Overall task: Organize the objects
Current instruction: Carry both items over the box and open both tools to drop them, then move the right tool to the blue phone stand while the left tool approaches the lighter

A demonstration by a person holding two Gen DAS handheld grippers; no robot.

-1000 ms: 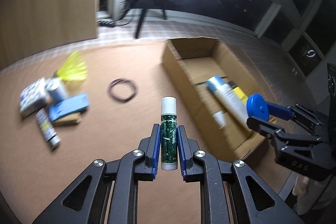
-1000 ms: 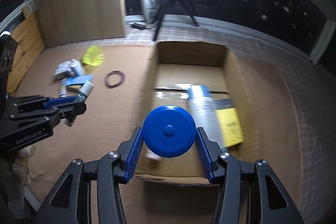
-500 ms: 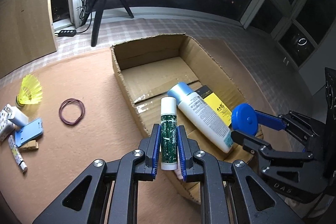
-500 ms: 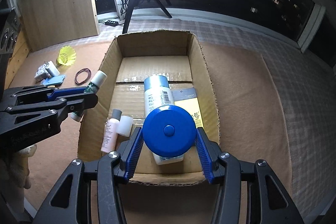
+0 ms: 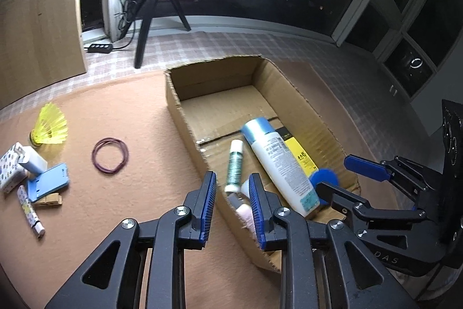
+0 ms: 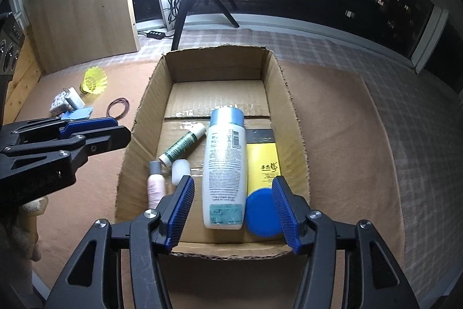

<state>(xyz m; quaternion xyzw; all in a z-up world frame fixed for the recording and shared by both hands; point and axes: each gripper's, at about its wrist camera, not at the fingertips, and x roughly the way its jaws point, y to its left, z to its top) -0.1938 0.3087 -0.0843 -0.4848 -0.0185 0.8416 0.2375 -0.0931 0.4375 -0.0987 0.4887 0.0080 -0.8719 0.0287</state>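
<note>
Over the cardboard box (image 6: 150, 94) both my grippers have just been opening, nothing between either pair of jaws: the left gripper (image 5: 230, 203) stands narrowly parted, its green tube (image 6: 182, 145) lying in the box, and the right gripper (image 6: 230, 212) stands wide, the blue disc (image 6: 260, 215) dropped beside the white bottle (image 6: 224, 170). The drop-off looks done. Next I'd swing left to the shuttlecock (image 5: 50, 126) pile.

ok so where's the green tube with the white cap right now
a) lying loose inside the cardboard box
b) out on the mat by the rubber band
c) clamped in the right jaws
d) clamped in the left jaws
a: the green tube lies on the floor of the cardboard box, beside the big white bottle, and nothing grips it.
</note>
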